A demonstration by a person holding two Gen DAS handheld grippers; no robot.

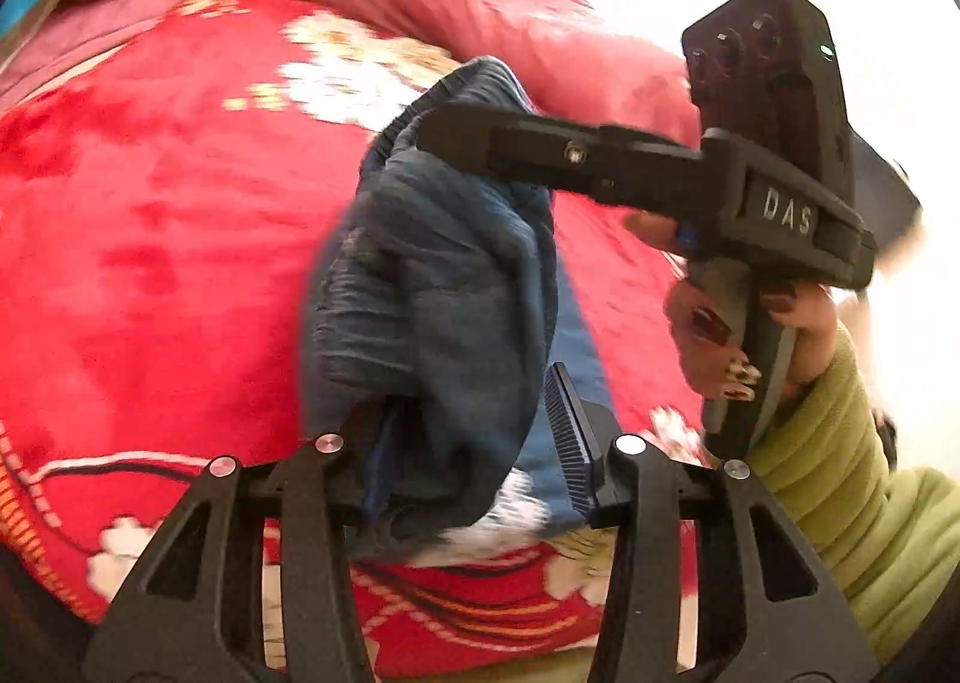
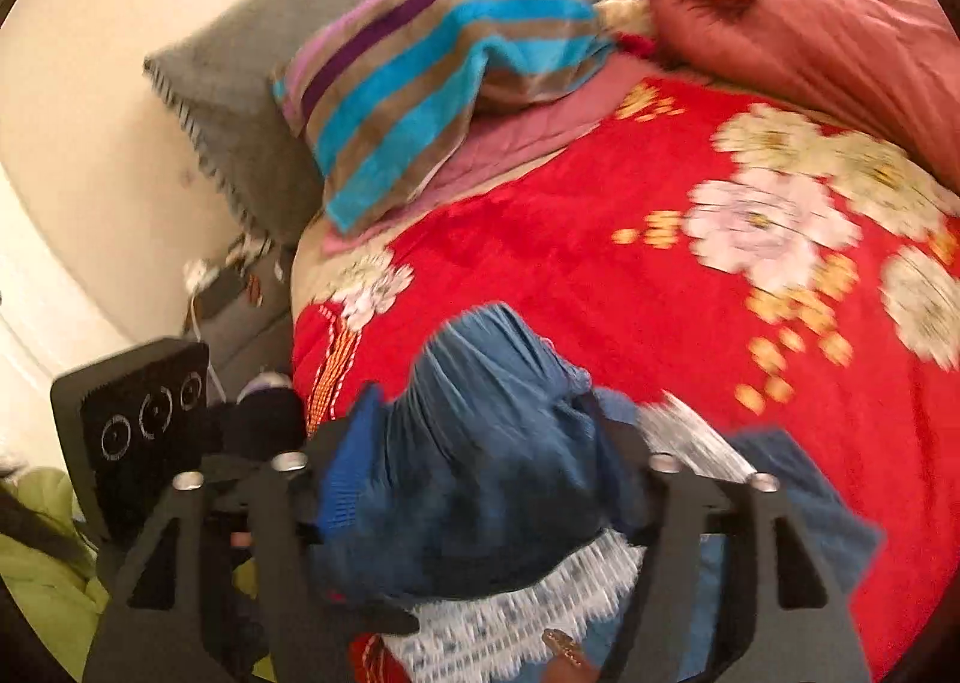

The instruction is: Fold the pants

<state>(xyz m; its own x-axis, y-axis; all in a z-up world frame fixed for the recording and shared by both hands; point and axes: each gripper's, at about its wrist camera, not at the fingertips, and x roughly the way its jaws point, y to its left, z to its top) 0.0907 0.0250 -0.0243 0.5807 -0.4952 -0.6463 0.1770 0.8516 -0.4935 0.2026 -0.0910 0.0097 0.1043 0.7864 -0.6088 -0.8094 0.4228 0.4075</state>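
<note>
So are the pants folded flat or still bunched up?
Bunched up: the blue pants hang in a crumpled wad between both tools, lifted off the red floral blanket.

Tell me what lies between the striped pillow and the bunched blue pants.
In the right wrist view, only bedding: a pink sheet edge, then bare red floral blanket between the striped pillow and blue pants.

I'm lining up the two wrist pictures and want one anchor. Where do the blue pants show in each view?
Left wrist: the blue pants hang mid-frame, bunched between the near fingers.
Right wrist: the blue pants fill the lower centre, between the fingers.
Shared landmark: the red flowered blanket behind them.
</note>
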